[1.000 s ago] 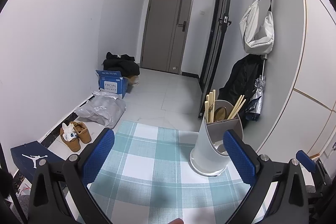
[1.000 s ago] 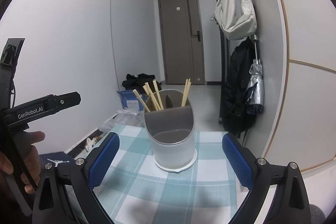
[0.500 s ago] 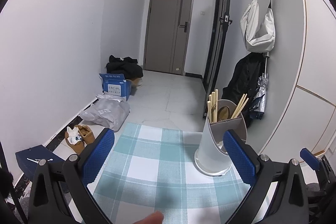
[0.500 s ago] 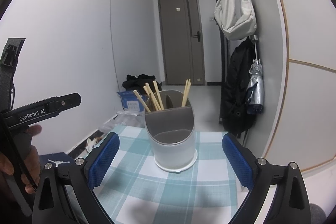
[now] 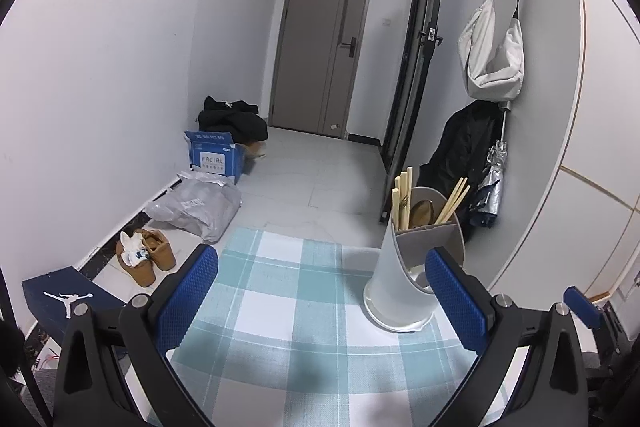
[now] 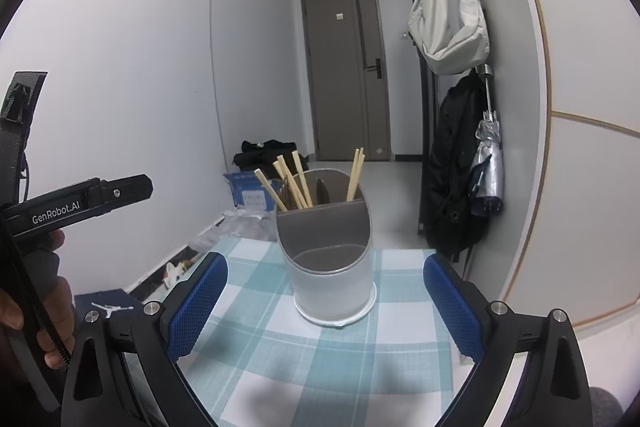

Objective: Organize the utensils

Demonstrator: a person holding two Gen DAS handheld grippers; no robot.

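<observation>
A white utensil holder (image 6: 331,275) with a grey divider stands on the checked tablecloth (image 6: 320,359). Its rear compartment holds several wooden chopsticks (image 6: 296,185) and a dark spoon; the front compartment looks empty. My right gripper (image 6: 326,301) is open, its blue pads on either side of the holder and short of it. In the left wrist view the holder (image 5: 404,279) is at the right, just ahead of the right pad, with chopsticks (image 5: 402,201) sticking up. My left gripper (image 5: 322,297) is open and holds nothing.
The table's far edge drops to a tiled floor with shoes (image 5: 146,259), a grey bag (image 5: 200,207) and a blue box (image 5: 214,157). A white bag (image 6: 448,23), a dark coat (image 6: 452,183) and an umbrella hang on the right wall. A hand (image 6: 36,307) holds the left gripper's handle.
The left wrist view has shifted a little: the holder now sits further right and lower, closer to the right pad. The right gripper's view is almost the same.
</observation>
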